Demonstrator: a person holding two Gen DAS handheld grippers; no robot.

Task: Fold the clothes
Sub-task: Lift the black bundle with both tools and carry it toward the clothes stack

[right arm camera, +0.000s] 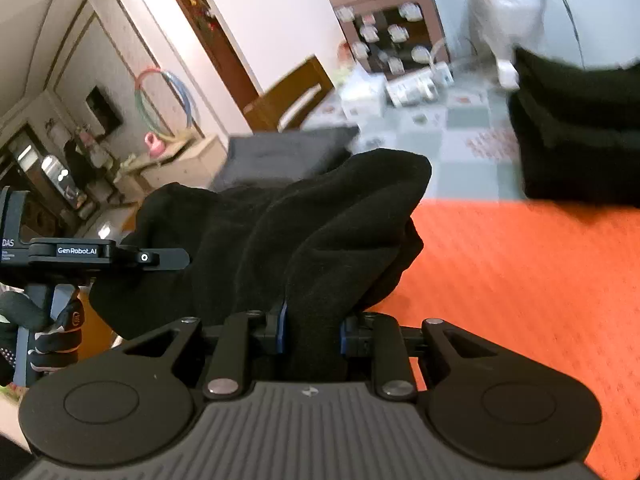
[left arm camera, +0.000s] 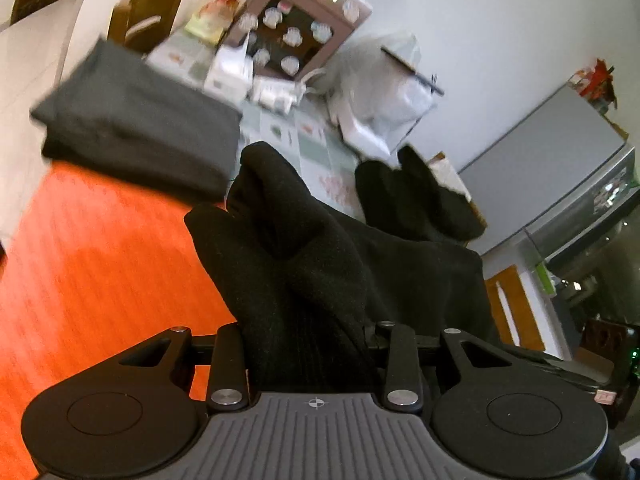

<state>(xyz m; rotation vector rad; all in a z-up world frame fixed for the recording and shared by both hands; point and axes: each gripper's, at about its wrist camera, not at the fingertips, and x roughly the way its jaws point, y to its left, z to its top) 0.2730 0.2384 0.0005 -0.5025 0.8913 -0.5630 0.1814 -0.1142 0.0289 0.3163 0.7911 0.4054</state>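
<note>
A black garment (left arm camera: 320, 264) hangs bunched between both grippers above the orange table mat (left arm camera: 88, 272). My left gripper (left arm camera: 312, 344) is shut on one part of it; the cloth hides the fingertips. My right gripper (right arm camera: 312, 332) is shut on another part of the black garment (right arm camera: 288, 232), with blue finger pads (right arm camera: 282, 326) showing at the cloth's edge. The left gripper's body (right arm camera: 100, 256) and gloved hand show at the left of the right wrist view.
A folded dark grey garment (left arm camera: 136, 120) lies at the mat's far edge, also seen in the right wrist view (right arm camera: 280, 152). A folded black pile (right arm camera: 580, 136) sits at the right. Boxes (left arm camera: 240, 68), a white bag (left arm camera: 384, 88) and a wooden chair (right arm camera: 292, 96) stand behind.
</note>
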